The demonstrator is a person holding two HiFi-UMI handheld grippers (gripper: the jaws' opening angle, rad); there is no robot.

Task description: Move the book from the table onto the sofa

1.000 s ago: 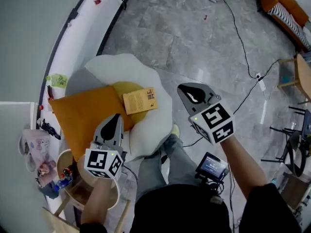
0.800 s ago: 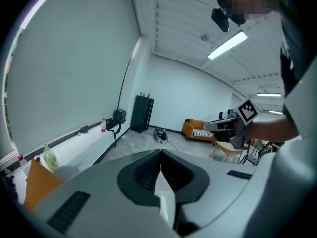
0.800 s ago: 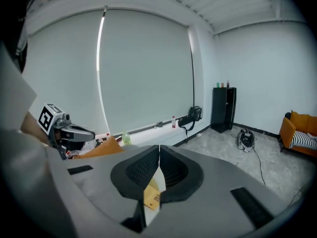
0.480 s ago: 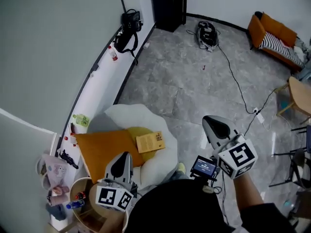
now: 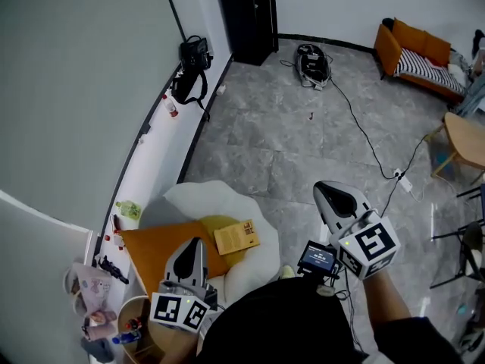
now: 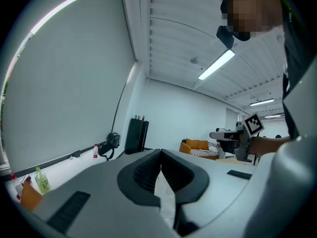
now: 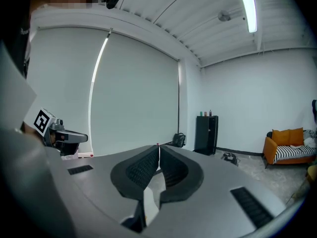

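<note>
The tan book [image 5: 236,236] lies flat on a white, egg-shaped floor cushion [image 5: 220,199] with a yellow middle, beside an orange pillow [image 5: 155,250]. My left gripper [image 5: 189,250] hangs over the orange pillow, just left of the book and apart from it. Its jaws are shut and empty, as the left gripper view [image 6: 161,152] confirms. My right gripper [image 5: 327,192] is held up over the grey floor, well right of the book. It too is shut with nothing in it [image 7: 158,148]. Both point out level into the room.
An orange sofa [image 5: 413,48] with a striped pillow stands far right by the wall. A black cabinet [image 5: 248,17] and a black bag [image 5: 189,67] are at the back. A cable [image 5: 364,127] crosses the floor. A round wooden table [image 5: 466,139] is right, a small one [image 5: 136,321] lower left.
Both grippers have lifted away from the cushion and now point level. The head view has swung up to take in much more of the room. The book has stayed where it lay.
</note>
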